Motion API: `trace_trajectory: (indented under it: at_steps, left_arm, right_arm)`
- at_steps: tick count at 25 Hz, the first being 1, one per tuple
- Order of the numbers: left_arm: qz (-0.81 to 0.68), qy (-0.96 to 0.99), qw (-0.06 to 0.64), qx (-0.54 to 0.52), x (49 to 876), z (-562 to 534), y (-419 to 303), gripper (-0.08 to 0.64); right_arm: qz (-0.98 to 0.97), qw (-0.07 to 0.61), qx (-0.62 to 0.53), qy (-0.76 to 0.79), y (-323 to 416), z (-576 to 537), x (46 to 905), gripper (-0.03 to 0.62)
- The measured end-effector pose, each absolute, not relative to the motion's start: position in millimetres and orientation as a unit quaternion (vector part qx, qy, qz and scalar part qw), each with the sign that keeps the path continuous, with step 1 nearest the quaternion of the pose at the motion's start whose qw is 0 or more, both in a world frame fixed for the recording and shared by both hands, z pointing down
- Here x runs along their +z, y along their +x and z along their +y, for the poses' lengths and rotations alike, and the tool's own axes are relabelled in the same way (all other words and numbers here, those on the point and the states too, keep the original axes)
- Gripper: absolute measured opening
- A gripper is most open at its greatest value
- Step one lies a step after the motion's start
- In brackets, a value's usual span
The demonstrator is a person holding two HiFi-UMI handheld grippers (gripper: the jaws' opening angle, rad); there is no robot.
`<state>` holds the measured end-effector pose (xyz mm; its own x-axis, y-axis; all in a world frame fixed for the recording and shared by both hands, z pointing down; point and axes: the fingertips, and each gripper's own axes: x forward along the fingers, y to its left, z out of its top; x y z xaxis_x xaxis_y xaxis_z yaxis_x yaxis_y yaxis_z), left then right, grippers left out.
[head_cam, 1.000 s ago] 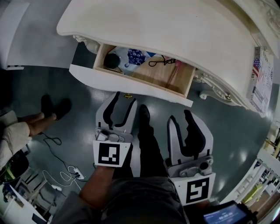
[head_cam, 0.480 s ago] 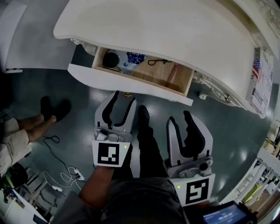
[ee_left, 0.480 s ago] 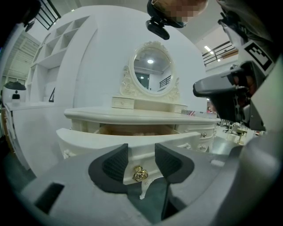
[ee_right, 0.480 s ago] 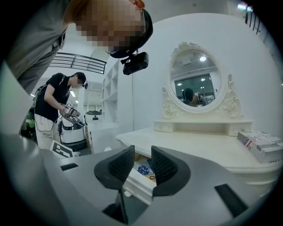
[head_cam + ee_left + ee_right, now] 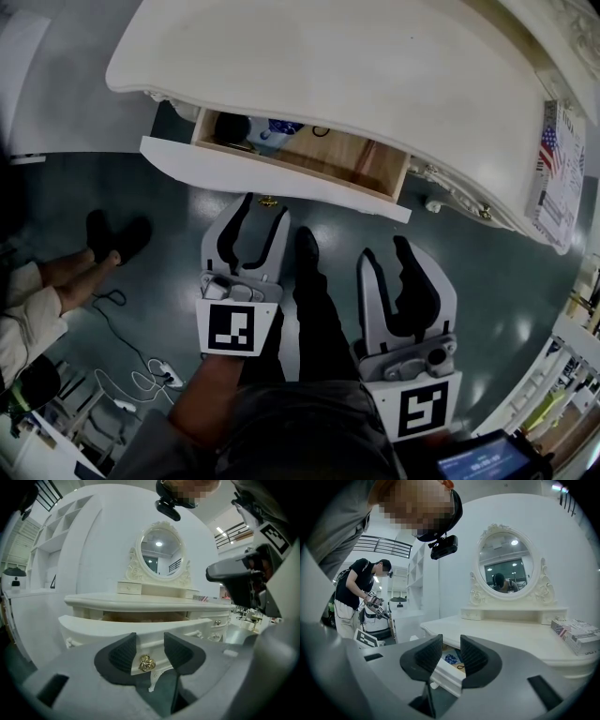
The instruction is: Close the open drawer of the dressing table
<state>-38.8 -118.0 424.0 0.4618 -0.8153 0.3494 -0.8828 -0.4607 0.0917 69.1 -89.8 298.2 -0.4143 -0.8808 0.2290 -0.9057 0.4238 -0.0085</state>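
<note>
Nearest, held low over a dark teal floor (image 5: 178, 234): left gripper (image 5: 264, 208) (image 5: 150, 641) and right gripper (image 5: 385, 251) (image 5: 451, 644), both white-bodied with black ribbed jaws. Both released, jaws spread, clamping nothing. Between the two, a dark trouser leg ending in a black shoe (image 5: 307, 246), toe toward the furniture.

Just ahead of the left gripper, framed in the gap of its spread jaws but not pinched: a small brass pull handle (image 5: 269, 201) (image 5: 146, 663) on the curved white front of the open wooden drawer (image 5: 272, 176) (image 5: 140, 625) (image 5: 450, 670). Contact between jaw tips and drawer front not clear from any view. Right gripper further back, well short of the front, aimed toward the drawer's end.

Drawer drawn part-way out from under the overhanging top of the white carved dressing bench (image 5: 375, 75), bare light wood inside. At its left end, a dark round object (image 5: 230, 128); just beside it, a blue-patterned item (image 5: 278, 127), half hidden by the overhang.

Farther back on the bench: an oval mirror in an ornate white frame (image 5: 158, 550) (image 5: 505, 564). At the right end of the top, a flat stack printed with stars and stripes (image 5: 560, 169) (image 5: 576, 637).

Off to the left on the floor, another person's bare legs and dark shoes (image 5: 112, 230), and loose white cables (image 5: 141, 375).
</note>
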Motion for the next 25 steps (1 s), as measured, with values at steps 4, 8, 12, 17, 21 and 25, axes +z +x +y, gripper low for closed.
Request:
trace_trajectory:
  at_steps: [4, 8, 12, 17, 21, 25]
  left_arm:
    - [-0.504, 0.844, 0.13, 0.13, 424.3, -123.6, -35.2, 0.196]
    - [-0.504, 0.845, 0.126, 0.129, 423.3, -127.8, -33.8, 0.197]
    - [-0.504, 0.845, 0.124, 0.13, 423.6, -131.8, -31.2, 0.198]
    - [-0.506, 0.844, 0.123, 0.126, 423.9, -136.7, -29.6, 0.198]
    - [-0.506, 0.844, 0.122, 0.126, 424.7, -140.5, -26.1, 0.198]
    - [-0.508, 0.843, 0.122, 0.127, 424.4, -144.0, -26.3, 0.198]
  right_arm:
    - [-0.837, 0.095, 0.066, 0.535, 76.9, -93.7, 298.4, 0.101]
    - [-0.836, 0.094, 0.067, 0.536, 78.2, -94.7, 298.5, 0.101]
    - [-0.836, 0.094, 0.069, 0.537, 82.1, -95.5, 299.5, 0.101]
    - [-0.834, 0.095, 0.069, 0.539, 85.8, -96.0, 300.7, 0.101]
    - [-0.833, 0.094, 0.071, 0.54, 90.3, -97.8, 301.9, 0.101]
    - [-0.833, 0.094, 0.072, 0.541, 92.4, -99.3, 301.6, 0.101]
